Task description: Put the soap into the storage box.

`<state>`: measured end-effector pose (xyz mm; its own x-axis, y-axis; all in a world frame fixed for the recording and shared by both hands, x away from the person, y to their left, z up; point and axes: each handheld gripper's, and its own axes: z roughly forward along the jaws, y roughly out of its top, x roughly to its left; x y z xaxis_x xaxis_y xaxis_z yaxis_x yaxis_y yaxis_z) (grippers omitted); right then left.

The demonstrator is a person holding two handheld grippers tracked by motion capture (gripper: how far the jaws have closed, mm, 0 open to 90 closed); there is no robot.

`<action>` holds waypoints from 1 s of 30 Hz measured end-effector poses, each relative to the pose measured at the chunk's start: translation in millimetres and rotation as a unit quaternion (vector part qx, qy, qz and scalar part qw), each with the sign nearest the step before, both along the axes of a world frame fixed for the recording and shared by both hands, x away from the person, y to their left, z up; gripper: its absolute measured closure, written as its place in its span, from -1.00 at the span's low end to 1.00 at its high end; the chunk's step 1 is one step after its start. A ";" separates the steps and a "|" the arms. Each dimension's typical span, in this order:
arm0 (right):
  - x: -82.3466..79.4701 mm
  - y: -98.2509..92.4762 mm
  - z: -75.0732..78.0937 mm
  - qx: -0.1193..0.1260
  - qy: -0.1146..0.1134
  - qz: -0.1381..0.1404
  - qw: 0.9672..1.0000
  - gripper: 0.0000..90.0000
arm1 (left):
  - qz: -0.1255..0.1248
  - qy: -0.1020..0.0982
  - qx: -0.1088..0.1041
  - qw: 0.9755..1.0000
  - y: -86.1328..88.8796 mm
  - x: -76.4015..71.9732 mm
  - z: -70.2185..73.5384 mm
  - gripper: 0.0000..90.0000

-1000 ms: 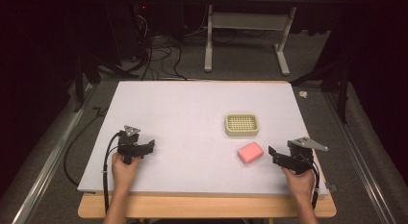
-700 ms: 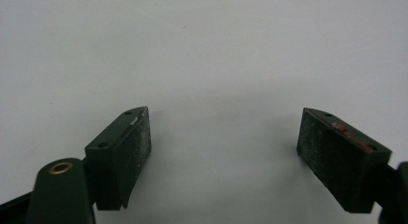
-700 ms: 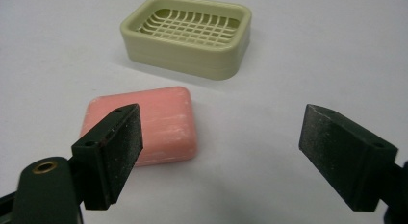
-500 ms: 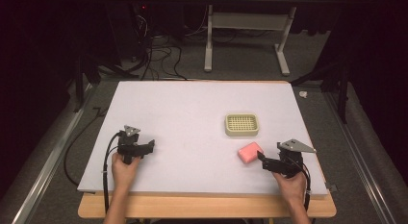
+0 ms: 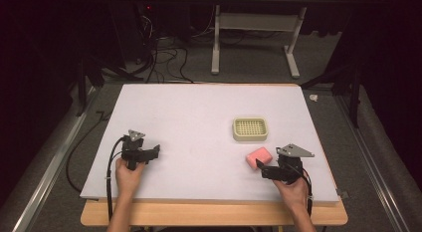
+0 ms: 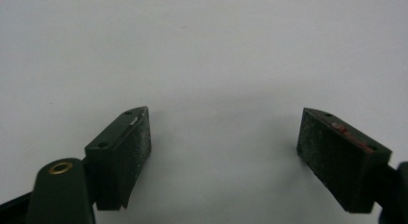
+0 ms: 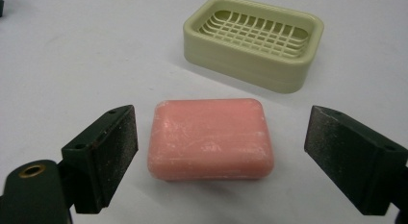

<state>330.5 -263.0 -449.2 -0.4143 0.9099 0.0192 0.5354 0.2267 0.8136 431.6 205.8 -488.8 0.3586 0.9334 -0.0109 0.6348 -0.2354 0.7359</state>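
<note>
A pink bar of soap [image 5: 260, 156] [image 7: 209, 137] lies flat on the white table [image 5: 189, 122], near its front right. Just behind it stands a pale green soap dish [image 5: 250, 129] [image 7: 252, 39] with a grid floor and nothing in it. My right gripper [image 5: 260, 166] [image 7: 222, 137] is low at the soap's near side. Its jaws have just been opening and now stand wide on either side of the bar, with gaps between the pads and the soap. My left gripper [image 5: 155, 151] [image 6: 223, 137] rests open at the front left, with bare table between its pads.
The table's wooden front edge [image 5: 209, 212] runs just below both hands. Its right edge [image 5: 323, 157] is close to the right gripper. Beyond the far edge, cables [image 5: 164, 53] and a metal stand's legs [image 5: 254, 48] are on the floor.
My right gripper has slid left and come up to the soap, which now lies between its jaws, and they have spread wider. The left gripper, the soap and the dish have not moved.
</note>
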 end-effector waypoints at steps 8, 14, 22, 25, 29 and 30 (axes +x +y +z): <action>7.8 11.1 -5.8 -0.017 0.014 0.011 1.000 -0.74 | 0.001 -0.001 0.000 1.000 -0.1 0.0 -0.1 -0.56; 15.1 17.4 -12.8 -0.028 0.022 0.005 0.999 -0.74 | 0.000 0.000 0.000 1.000 0.0 0.0 0.0 -0.56; 22.0 20.8 -20.5 -0.046 0.037 0.001 0.998 -0.74 | 0.000 0.000 0.000 1.000 0.0 0.0 0.0 -0.56; 24.5 20.8 -24.3 -0.052 0.047 0.000 0.998 -0.74 | 0.001 -0.001 0.000 1.000 -0.1 -0.1 -0.1 -0.56; 26.3 21.6 -26.3 -0.054 0.059 -0.002 0.997 -0.74 | 0.001 -0.001 0.000 1.000 -0.2 -0.2 -0.1 -0.56; 26.6 21.8 -26.5 -0.056 0.059 -0.002 0.997 -0.74 | 0.001 -0.001 0.000 1.000 -0.2 -0.2 -0.1 -0.56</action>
